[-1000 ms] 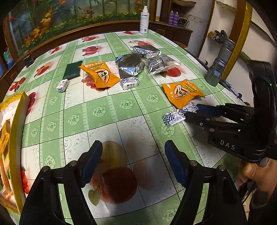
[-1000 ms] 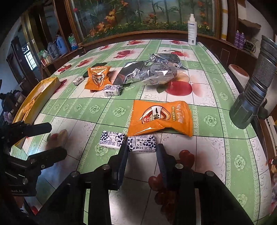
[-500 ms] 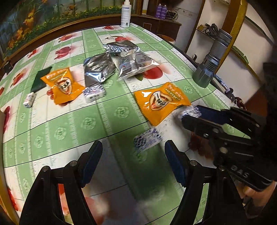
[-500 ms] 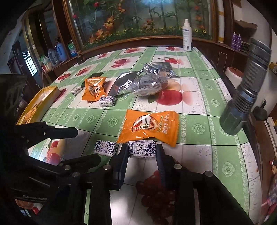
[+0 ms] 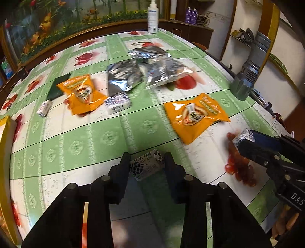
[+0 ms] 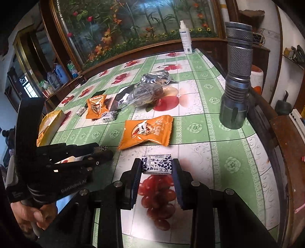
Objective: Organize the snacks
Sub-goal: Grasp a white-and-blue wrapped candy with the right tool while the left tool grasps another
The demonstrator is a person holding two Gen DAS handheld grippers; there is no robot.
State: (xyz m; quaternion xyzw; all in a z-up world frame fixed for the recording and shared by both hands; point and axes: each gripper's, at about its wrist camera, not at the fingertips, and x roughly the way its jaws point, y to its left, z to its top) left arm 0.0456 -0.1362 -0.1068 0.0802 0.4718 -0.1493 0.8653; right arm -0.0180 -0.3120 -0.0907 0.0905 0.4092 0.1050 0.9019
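Note:
My left gripper [image 5: 146,164] is shut on a small blue-and-white candy [image 5: 147,166] just above the table. My right gripper [image 6: 156,167] is shut on a second blue-and-white candy [image 6: 157,164]; that candy also shows in the left wrist view [image 5: 243,135]. An orange snack packet [image 5: 195,116] lies just beyond both grippers, and it shows in the right wrist view [image 6: 146,131]. A second orange packet [image 5: 83,94], several silver foil bags [image 5: 144,72] and two more small candies [image 5: 119,103] [image 5: 44,108] lie farther back.
A yellow box [image 6: 50,124] with snacks stands at the table's left edge. A large grey flashlight [image 6: 237,76] stands upright at the right edge. A white spray bottle [image 5: 152,17] stands at the far edge. A dark green packet [image 5: 58,87] lies by the far orange packet.
My left gripper moved forward and to the right and closed on the left candy. My right gripper stays closed on the right candy and has lifted it slightly.

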